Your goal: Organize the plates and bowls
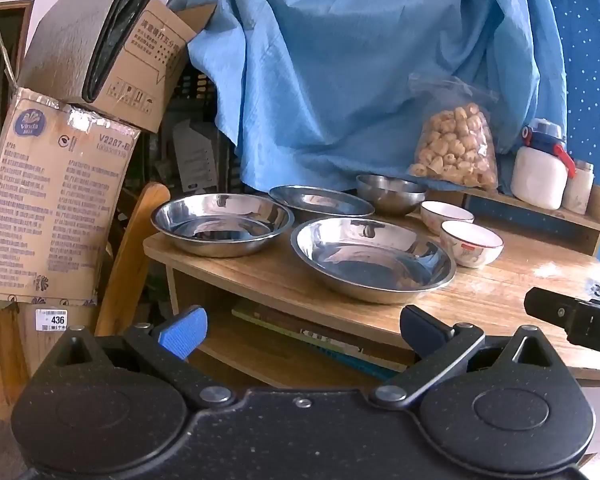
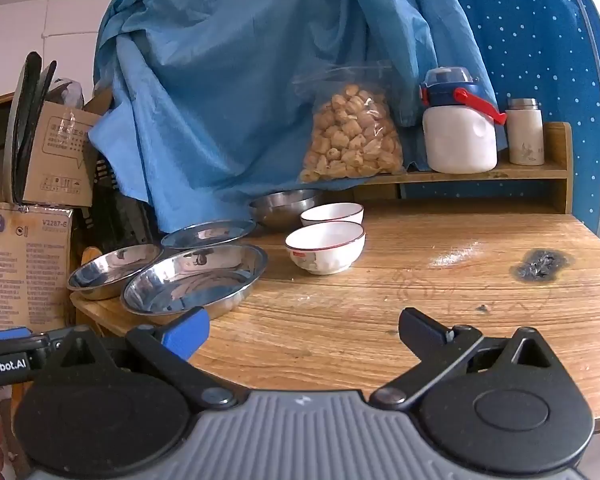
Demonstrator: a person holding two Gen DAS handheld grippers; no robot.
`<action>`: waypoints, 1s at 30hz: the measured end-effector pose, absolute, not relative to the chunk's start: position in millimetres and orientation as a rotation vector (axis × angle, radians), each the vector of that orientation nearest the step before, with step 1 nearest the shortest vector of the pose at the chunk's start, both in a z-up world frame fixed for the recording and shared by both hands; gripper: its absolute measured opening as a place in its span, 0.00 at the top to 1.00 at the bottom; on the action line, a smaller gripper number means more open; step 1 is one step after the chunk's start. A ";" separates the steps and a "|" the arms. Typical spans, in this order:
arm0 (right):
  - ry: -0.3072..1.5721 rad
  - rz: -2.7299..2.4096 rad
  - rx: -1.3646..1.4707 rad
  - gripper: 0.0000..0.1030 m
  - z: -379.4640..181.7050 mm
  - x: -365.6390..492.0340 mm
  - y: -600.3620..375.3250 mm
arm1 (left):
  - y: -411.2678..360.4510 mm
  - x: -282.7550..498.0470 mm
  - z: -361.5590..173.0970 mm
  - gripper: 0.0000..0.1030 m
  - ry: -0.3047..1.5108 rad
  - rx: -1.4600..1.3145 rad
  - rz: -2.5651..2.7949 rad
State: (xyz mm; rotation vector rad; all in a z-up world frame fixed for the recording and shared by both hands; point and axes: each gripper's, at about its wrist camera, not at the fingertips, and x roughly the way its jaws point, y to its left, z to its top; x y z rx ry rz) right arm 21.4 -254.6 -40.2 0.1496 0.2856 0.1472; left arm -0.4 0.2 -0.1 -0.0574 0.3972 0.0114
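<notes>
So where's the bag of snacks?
The bag of snacks stands at the back of the table in the right wrist view, leaning on the blue cloth, just left of the white jug.

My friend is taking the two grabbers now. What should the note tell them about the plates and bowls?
Left gripper: open, empty, held back from the table's near edge.
Right gripper: open, empty, over bare wooden table.
Three steel plates lie separately at the table's left end: nearest plate, left plate, back plate.
Steel bowl sits behind them under the blue cloth.
Two white bowls stand side by side: front white bowl, rear white bowl.
Done: nothing stacked.
Left: probably nest the plates together and the bowls together.
</notes>
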 end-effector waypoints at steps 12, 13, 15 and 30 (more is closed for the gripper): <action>0.285 0.144 0.136 0.00 -40.1 21.9 -254.0 | 3.5 -0.9 -3.5 0.01 0.406 -0.063 0.015; 0.285 0.144 0.136 0.00 -39.4 21.7 -253.9 | 3.8 -1.2 -3.6 0.01 0.406 -0.063 0.015; 0.285 0.141 0.137 0.00 -39.8 20.7 -253.9 | 3.8 -1.4 -3.6 0.01 0.406 -0.062 0.013; 0.296 0.144 0.122 0.00 -39.5 21.9 -252.5 | 1.6 1.5 -2.6 0.01 0.415 -0.064 0.007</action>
